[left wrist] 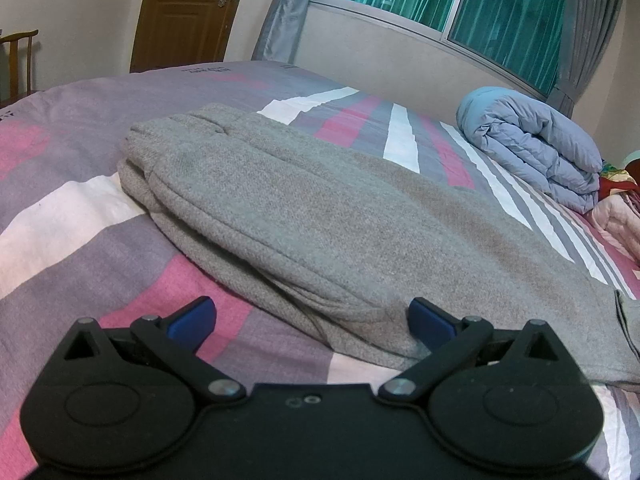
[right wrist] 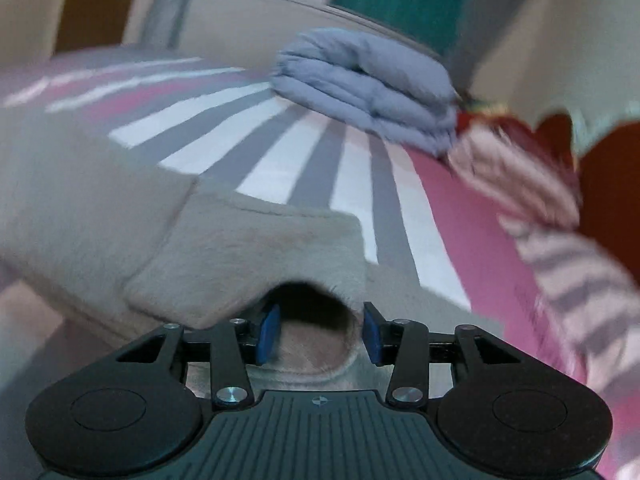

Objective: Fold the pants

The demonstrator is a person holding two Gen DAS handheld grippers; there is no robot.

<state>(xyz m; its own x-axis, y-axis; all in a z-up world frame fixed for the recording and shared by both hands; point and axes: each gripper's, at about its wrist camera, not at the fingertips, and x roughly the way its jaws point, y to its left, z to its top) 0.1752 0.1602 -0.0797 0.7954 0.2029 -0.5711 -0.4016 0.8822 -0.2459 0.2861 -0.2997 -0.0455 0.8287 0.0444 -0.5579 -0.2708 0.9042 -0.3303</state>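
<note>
The left gripper (left wrist: 312, 322) is spread wide at the near edge of the pants (left wrist: 304, 216), ready to grab. The right gripper (right wrist: 318, 334) is spread too, around the cuff (right wrist: 312, 344). The pants lie flat on the bed (left wrist: 80, 208), with a quilt (left wrist: 536, 148) far behind.

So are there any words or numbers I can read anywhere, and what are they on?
Bedsheet, far end: one line of dark printed letters, upside down and too small to read.
Bedsheet, left edge: a few more dark letters, cut off, unreadable.
Grey pants, blue quilt, both grippers: no text visible.
Right wrist view: too blurred to tell.
</note>
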